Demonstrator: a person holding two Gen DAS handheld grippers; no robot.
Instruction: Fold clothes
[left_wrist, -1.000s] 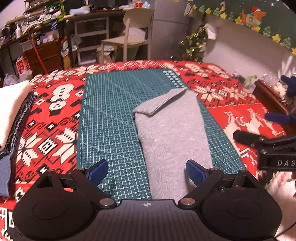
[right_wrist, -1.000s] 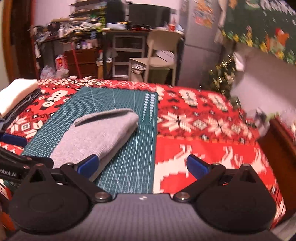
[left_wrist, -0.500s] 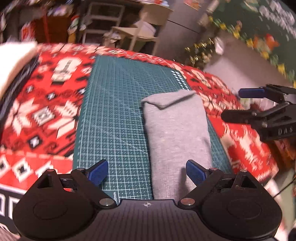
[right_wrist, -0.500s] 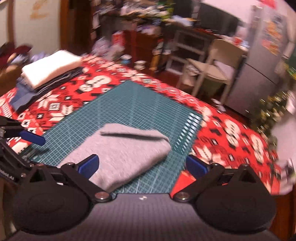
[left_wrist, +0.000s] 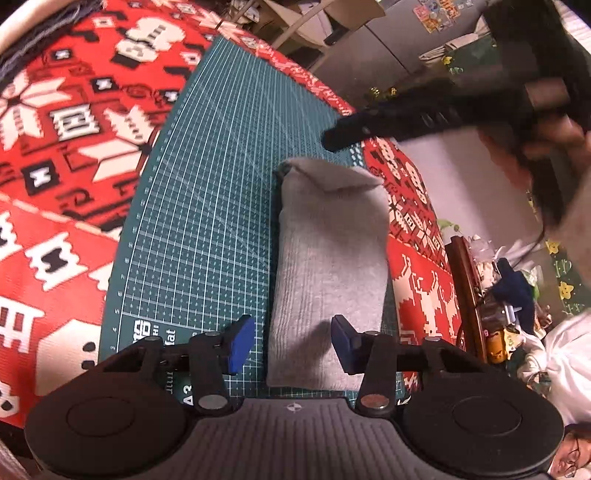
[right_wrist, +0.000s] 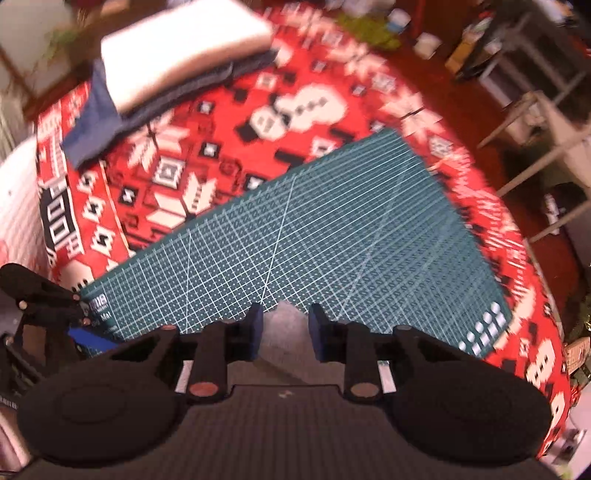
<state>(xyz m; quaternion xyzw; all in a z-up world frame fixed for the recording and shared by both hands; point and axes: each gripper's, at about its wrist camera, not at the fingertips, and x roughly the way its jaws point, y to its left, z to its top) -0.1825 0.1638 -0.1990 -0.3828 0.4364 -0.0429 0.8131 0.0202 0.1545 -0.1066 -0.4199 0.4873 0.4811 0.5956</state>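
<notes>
Grey cloth (left_wrist: 328, 258), folded into a long narrow bundle, lies on the right part of a green cutting mat (left_wrist: 207, 221) with a white grid. The mat sits on a red, white and black patterned cover (left_wrist: 66, 147) spread over the tabletop. At the far end of the bundle a flap is folded over into a point.

The left gripper (left_wrist: 291, 341) hangs at the near end of the cloth. Its blue-padded fingers (left_wrist: 240, 341) have just been closing and now stand at a middling gap, one over the bare mat just left of the cloth, the other above its near right part; the pads do not press on the fabric. Beside the left finger the mat's print reads "Mat" and "A3"; the other characters are too cut off to read.

The right gripper (right_wrist: 285, 332) points down at the far end of the bundle. Its fingers (right_wrist: 255, 332) have also just been closing and stand narrow, with the grey tip of the cloth (right_wrist: 286, 325) between them; whether the pads pinch it I cannot tell. From the left wrist view this gripper (left_wrist: 388, 122) shows as a dark blurred shape above the far flap, held by a hand (left_wrist: 554, 147).

A stack of folded clothes (right_wrist: 177, 62), white on top of dark blue, lies on the cover well apart from the mat. The mat's corner label is blurred here.
</notes>
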